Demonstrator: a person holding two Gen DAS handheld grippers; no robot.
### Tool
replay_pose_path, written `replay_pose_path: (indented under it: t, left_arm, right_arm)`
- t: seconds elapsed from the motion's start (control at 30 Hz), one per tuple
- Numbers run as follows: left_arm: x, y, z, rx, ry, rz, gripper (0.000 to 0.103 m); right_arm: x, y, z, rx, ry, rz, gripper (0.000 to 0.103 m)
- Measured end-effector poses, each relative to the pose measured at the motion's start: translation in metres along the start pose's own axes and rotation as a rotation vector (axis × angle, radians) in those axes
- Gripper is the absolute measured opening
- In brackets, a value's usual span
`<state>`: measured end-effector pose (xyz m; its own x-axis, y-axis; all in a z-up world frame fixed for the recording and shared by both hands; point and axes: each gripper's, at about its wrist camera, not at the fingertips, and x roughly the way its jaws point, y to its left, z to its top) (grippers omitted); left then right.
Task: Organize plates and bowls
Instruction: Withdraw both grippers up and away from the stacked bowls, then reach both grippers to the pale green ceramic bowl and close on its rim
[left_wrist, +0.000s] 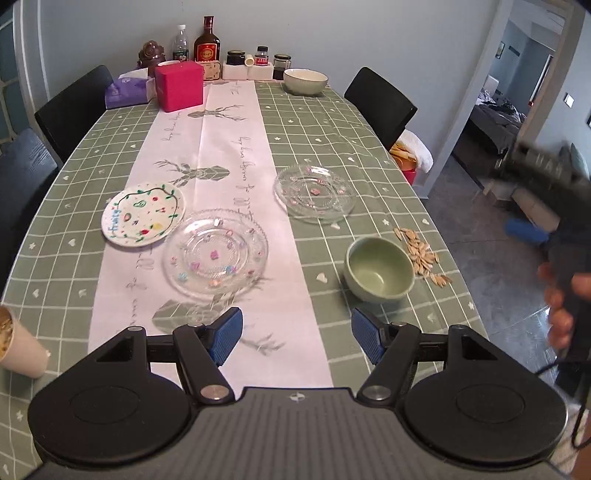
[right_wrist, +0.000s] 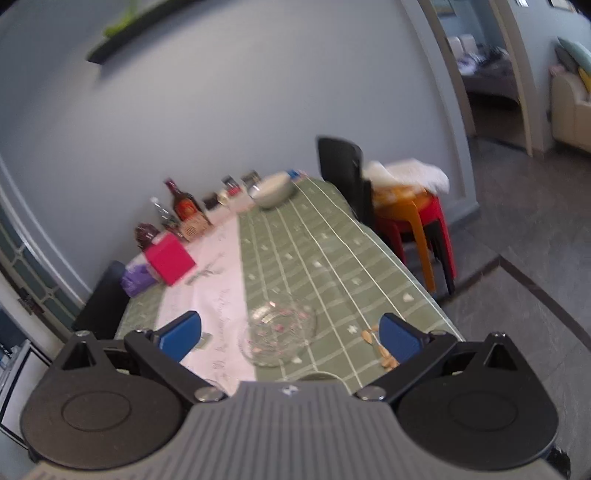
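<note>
Both hand-held grippers are hovering over the near end of the worktop (left_wrist: 332, 122), each gaping wide with nothing between its blue pads. Taking the small green bowl (left_wrist: 378, 269) as the landmark: the left hand-held gripper (left_wrist: 297, 334) is hanging just in front of it, the bowl lying slightly right of its centre line. A clear glass plate (left_wrist: 215, 253) is sitting to the left of the bowl, the painted white plate (left_wrist: 143, 213) left again and touching that glass rim. A second glass plate (left_wrist: 314, 194) is lying beyond the bowl, and a larger pale bowl (left_wrist: 305, 81) far beyond at the wall end. The right hand-held gripper (right_wrist: 290, 338) is pointing at the second glass plate (right_wrist: 279, 338), framed between its pads, so that hand seems better placed for it; the left seems nearer the bowl and the first glass plate
</note>
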<state>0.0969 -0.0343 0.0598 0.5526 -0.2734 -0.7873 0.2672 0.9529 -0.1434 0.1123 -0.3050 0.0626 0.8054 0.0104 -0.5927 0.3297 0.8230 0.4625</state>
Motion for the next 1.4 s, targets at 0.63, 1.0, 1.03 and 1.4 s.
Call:
replay_pose_path:
  t: [0.63, 1.0, 1.03, 1.4]
  left_arm:
    - [0.129, -0.055, 0.047, -0.008, 0.063, 0.031, 0.074]
    - [0.182, -0.051, 0.042, -0.097, 0.211, 0.029, 0.069]
    - [0.184, -0.051, 0.041, -0.098, 0.211, 0.024, 0.069]
    - [0.203, -0.052, 0.034, -0.086, 0.242, 0.065, 0.063]
  right_arm:
    - [0.082, -0.044, -0.029, 0.030, 0.259, 0.015, 0.090]
    - [0.110, -0.057, -0.038, 0.045, 0.355, 0.036, 0.044]
    - [0.111, -0.056, -0.039, 0.038, 0.360, 0.037, 0.043]
    - [0.125, -0.054, -0.055, -0.003, 0.387, 0.028, 0.035]
